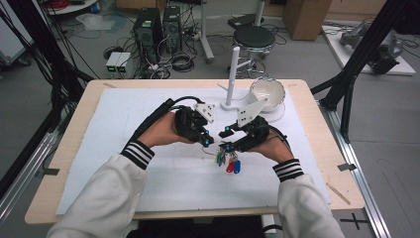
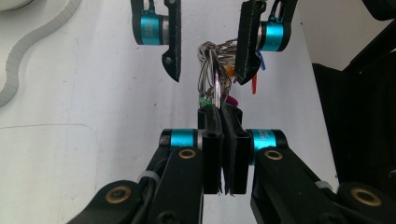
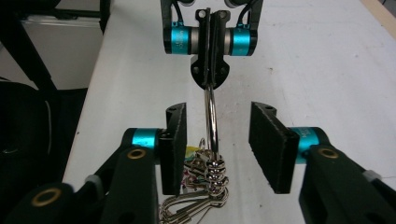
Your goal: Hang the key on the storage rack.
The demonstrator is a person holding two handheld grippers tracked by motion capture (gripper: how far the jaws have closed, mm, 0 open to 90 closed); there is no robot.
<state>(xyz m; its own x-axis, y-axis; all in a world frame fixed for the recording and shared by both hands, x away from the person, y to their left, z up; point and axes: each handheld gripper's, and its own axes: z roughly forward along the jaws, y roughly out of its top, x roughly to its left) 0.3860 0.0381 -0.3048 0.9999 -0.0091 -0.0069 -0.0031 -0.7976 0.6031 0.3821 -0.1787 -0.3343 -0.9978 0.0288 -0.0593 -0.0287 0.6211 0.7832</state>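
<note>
Left gripper (image 2: 223, 154) has its jaws pressed together on the large steel key ring (image 3: 211, 116), pinching it edge-on at the ring's 12 o'clock and holding it above the white mat (image 1: 163, 178), toward the mat's centre. From that ring hangs a cluster of small clasps (image 3: 212, 170) with coloured tags (image 1: 228, 161), red, blue and green, dangling at the ring's 6 o'clock. Right gripper (image 3: 219, 149) faces the left one from 3 o'clock in the high view; its jaws stand spread on either side of the ring and clasps, pads not yet touching metal. A white bowl (image 1: 267, 91) and a white post stand (image 1: 232, 74) sit at about 1 o'clock from the hands.

The step in hand looks like taking hold of one clasp to work it along or off the ring. Next, the right jaws need to close squarely on a single clasp rather than the bunch, while the left hand keeps the ring steady.
</note>
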